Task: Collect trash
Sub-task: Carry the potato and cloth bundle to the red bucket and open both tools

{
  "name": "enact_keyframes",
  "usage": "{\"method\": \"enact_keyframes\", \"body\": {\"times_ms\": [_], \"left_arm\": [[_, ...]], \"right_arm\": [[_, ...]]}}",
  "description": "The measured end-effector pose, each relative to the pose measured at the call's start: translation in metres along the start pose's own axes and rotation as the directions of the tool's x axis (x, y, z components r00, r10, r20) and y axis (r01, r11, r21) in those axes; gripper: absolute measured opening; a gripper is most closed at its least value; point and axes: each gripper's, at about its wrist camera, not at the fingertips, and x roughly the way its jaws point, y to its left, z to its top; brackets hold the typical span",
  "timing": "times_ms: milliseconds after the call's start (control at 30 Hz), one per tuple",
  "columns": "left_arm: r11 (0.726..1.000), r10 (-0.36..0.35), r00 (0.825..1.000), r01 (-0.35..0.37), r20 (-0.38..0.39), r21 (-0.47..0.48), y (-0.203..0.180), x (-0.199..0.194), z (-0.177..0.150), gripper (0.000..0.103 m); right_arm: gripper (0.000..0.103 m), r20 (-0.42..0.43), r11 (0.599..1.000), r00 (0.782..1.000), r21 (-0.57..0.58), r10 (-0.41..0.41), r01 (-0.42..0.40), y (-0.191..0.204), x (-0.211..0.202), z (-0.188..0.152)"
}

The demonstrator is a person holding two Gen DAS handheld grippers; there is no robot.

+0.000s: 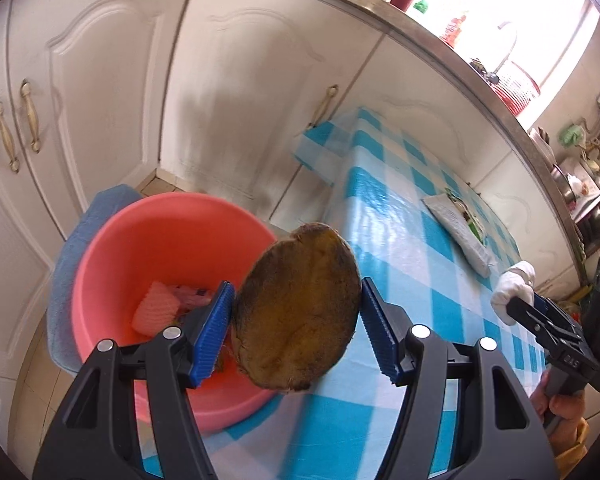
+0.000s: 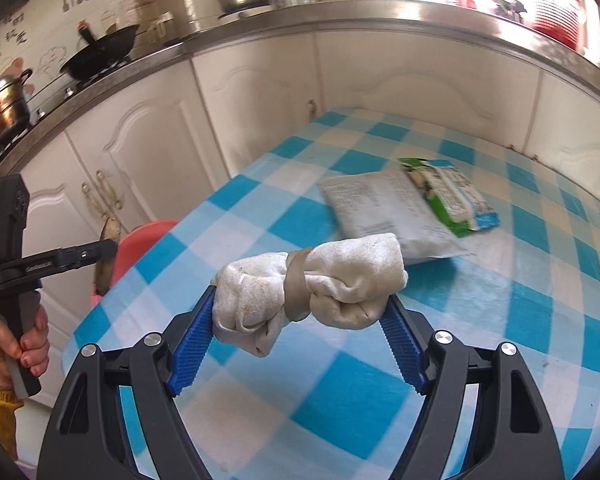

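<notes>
My left gripper (image 1: 296,286) is shut on a brown oval fruit peel (image 1: 300,312), and the blue pads press on its two edges. It hangs over the right rim of a pink bucket (image 1: 112,248) that holds a pink foam net (image 1: 156,308) and other scraps. My right gripper (image 2: 302,296) is shut on a white rolled bundle (image 2: 340,276) tied with a grey band, held above the blue checked table (image 2: 340,392). A white packet (image 2: 384,208) and a green-blue packet (image 2: 448,192) lie on the table beyond it. The bundle (image 1: 514,284) also shows at the right of the left wrist view.
White cabinet doors (image 1: 112,92) stand behind the bucket and the table. A blue cloth (image 1: 66,264) lies under the bucket's left side. The counter (image 2: 260,16) carries pots, a wok and a red basket. In the right wrist view a hand (image 2: 16,340) holds the left gripper at the far left.
</notes>
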Motion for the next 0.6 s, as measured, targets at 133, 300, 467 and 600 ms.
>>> {"method": "enact_keyframes", "body": {"times_ms": [133, 300, 467, 600], "left_arm": [[1.000, 0.010, 1.000, -0.010, 0.012, -0.030, 0.016, -0.004, -0.001, 0.057], [0.998, 0.018, 0.999, -0.016, 0.039, -0.057, 0.034, -0.010, 0.001, 0.056], [0.993, 0.044, 0.999, -0.041, 0.031, -0.106, 0.057, -0.009, -0.005, 0.056], [0.990, 0.066, 0.997, -0.062, 0.027, -0.129, 0.072, -0.011, -0.011, 0.056]], "right_arm": [[0.078, -0.016, 0.997, 0.999, -0.062, 0.044, -0.044, 0.032, 0.007, 0.007], [0.078, -0.034, 0.983, 0.995, -0.156, 0.090, -0.095, 0.074, 0.018, 0.018], [0.078, -0.069, 0.962, 0.990, -0.236, 0.123, -0.137, 0.111, 0.035, 0.025], [0.079, -0.096, 0.943, 0.986, -0.291, 0.136, -0.159, 0.135, 0.049, 0.030]]}}
